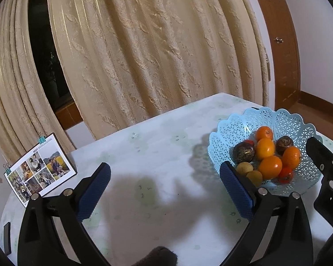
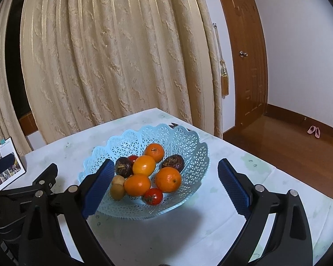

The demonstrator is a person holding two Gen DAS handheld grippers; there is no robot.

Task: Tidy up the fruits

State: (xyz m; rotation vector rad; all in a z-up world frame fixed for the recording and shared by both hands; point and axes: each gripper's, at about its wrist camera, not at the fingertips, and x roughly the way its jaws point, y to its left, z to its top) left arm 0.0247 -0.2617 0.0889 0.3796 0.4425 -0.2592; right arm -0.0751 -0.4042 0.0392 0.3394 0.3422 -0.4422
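A light blue lattice fruit basket point(image 2: 188, 153) stands on the white table and shows in the left wrist view point(image 1: 233, 130) at the right. It holds several oranges point(image 2: 168, 179), two dark brown passion fruits point(image 2: 173, 162), two small tan fruits point(image 2: 117, 191) and small red fruits point(image 2: 153, 196). My right gripper point(image 2: 166, 184) is open and empty, its blue pads either side of the basket's near edge. My left gripper point(image 1: 165, 188) is open and empty over bare tablecloth, left of the basket. The right gripper's body point(image 1: 326, 166) shows beside the basket.
A photo card with clips point(image 1: 38, 169) stands at the table's left edge. Cream curtains point(image 2: 113, 55) hang behind the table. A wooden door point(image 2: 244, 55) and wooden floor lie to the right. A dark brown object point(image 1: 159, 256) shows at the bottom edge.
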